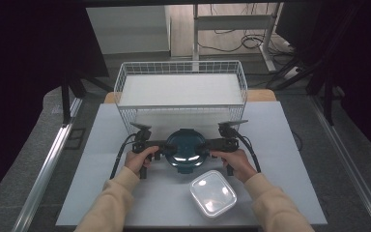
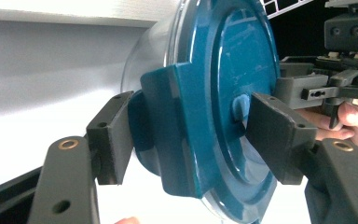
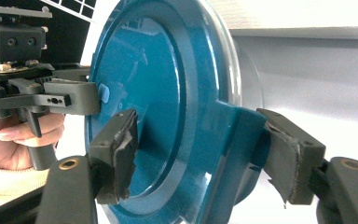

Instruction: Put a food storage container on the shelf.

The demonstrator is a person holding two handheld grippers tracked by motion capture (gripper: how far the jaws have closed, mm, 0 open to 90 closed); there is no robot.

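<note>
Two grippers engaged on one round container (image 1: 186, 147), located at centre of the high view, on the white surface (image 1: 280, 145), just in front of the wire basket (image 1: 122, 79) and just behind the square box (image 1: 212, 193).

**Finger state**
- Left gripper (image 1: 163, 149): fingers (image 2: 109, 137) set across the latch flap (image 2: 168, 126) on the container's left side, one pad against the flap, the other on the lid top. Appears clamped, not slack.
- Right gripper (image 1: 207, 147): same hold on the opposite flap (image 3: 233, 140), one pad outside the flap, one on the lid (image 3: 158, 93).

**Handling properties (judged)**
- Clear body with dark teal lid; stiff plastic, likely light, no contents visible.
- Glossy lid: slippery under flat pads; expect sliding if squeezed on the smooth disc alone.
- Flaps hinged: likely to swing outward under pull instead of carrying load.
- Worn pad on the right gripper: reduced friction possible.

**Where to take hold**
- For unlatching: grip each flap at its lower edge, pry outward and up.
- For lifting: grip across the rim at both sides, level, with equal pressure.
- Avoid twisting; risk of tipping toward the basket.
</note>
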